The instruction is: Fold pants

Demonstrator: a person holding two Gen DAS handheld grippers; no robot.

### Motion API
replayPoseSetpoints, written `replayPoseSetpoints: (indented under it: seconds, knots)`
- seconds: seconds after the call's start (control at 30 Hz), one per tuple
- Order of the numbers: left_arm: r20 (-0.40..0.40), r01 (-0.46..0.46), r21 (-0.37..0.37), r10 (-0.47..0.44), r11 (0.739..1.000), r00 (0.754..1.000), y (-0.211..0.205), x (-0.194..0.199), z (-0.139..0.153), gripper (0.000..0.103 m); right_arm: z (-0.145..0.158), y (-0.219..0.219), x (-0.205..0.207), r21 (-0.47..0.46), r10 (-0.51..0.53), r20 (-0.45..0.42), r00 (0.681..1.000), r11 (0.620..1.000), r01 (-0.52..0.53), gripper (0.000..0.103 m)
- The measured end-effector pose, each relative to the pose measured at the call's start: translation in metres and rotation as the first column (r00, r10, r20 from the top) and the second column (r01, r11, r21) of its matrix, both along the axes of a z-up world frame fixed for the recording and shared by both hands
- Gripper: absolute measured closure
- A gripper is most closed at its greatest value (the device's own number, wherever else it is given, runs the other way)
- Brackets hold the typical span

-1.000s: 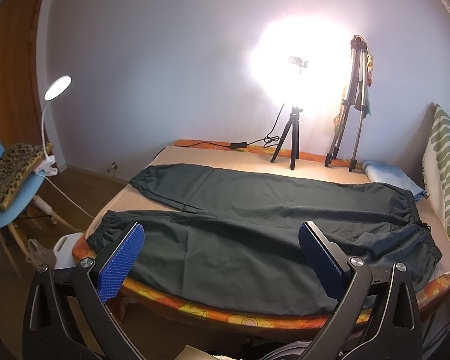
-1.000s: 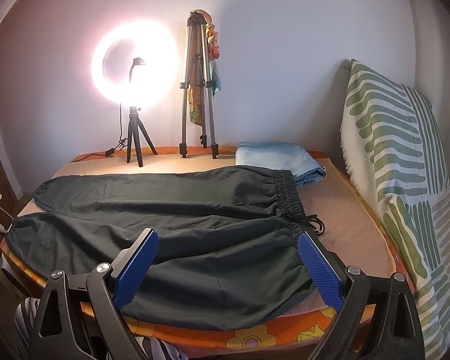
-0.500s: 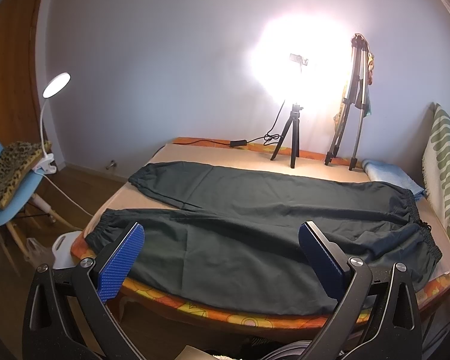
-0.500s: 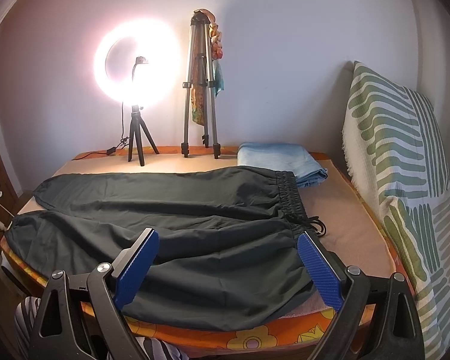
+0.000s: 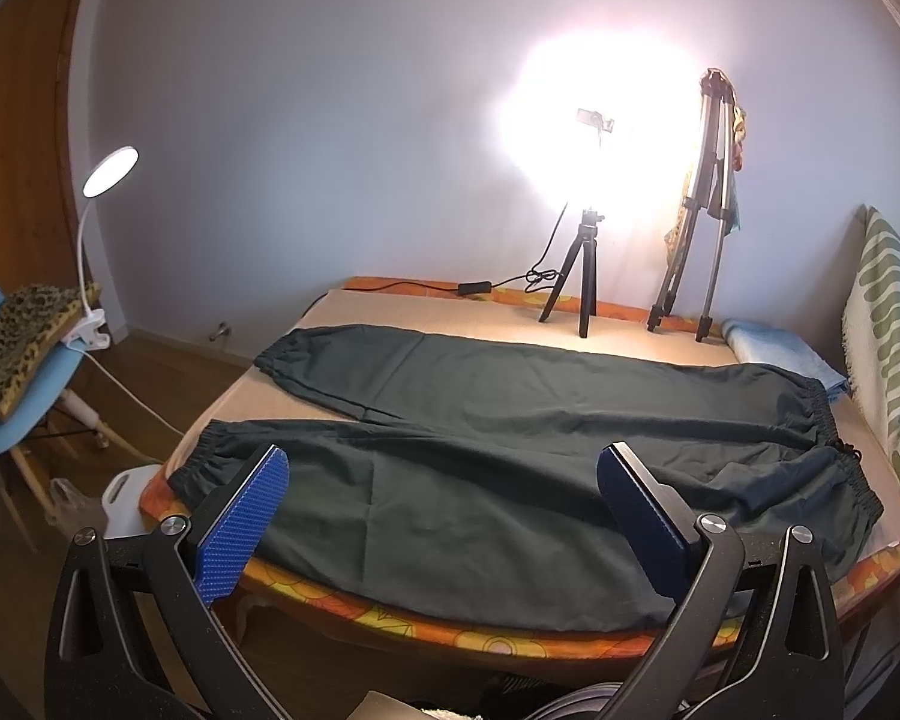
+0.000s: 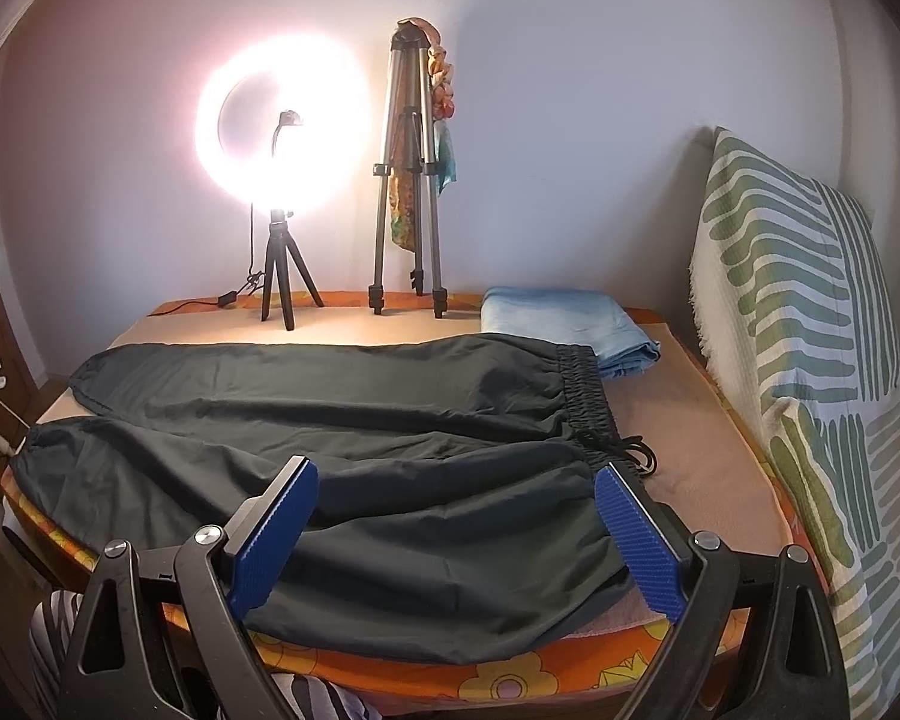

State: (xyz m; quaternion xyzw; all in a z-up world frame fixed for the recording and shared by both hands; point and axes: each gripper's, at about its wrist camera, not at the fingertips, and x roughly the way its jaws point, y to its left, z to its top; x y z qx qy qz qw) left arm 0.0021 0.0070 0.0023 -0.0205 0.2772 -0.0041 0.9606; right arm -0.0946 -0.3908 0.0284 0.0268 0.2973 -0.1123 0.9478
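Note:
Dark green pants (image 5: 498,450) lie spread flat across the bed, legs pointing left, elastic waistband (image 5: 834,450) at the right. They also show in the right wrist view (image 6: 354,438), waistband (image 6: 588,390) and drawstring at the right. My left gripper (image 5: 444,516) is open and empty, held in front of the near leg above the bed's front edge. My right gripper (image 6: 456,534) is open and empty, held in front of the waist end of the near leg.
A lit ring light on a small tripod (image 6: 279,138) and a taller tripod (image 6: 411,180) stand at the back of the bed. A folded blue cloth (image 6: 564,324) lies beyond the waistband. A striped cushion (image 6: 810,324) leans at right. A blue chair (image 5: 24,384) and clip lamp (image 5: 111,165) stand left.
Both views have shifted slightly; the pants lie as before and both grippers stay open.

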Motion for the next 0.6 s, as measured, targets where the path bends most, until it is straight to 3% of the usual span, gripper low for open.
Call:
replayPoseSetpoints:
  seconds: [0.1,0.2,0.6]
  knots:
    - [-0.001,0.002,-0.002,-0.002,1.000,1.000,0.000,0.001,0.000,0.000,-0.001,0.001,0.000,-0.001,0.007,0.000,1.000,1.000,-0.007,0.009]
    - [-0.003,0.001,-0.006,-0.001,1.000,1.000,0.001,0.002,0.000,0.000,-0.002,0.002,0.000,0.003,0.014,-0.010,1.000,1.000,-0.014,0.016]
    - [-0.017,-0.023,0.020,0.024,1.000,1.000,0.022,0.007,-0.011,0.001,-0.002,0.014,0.002,-0.003,0.059,-0.020,0.998,0.998,-0.059,0.017]
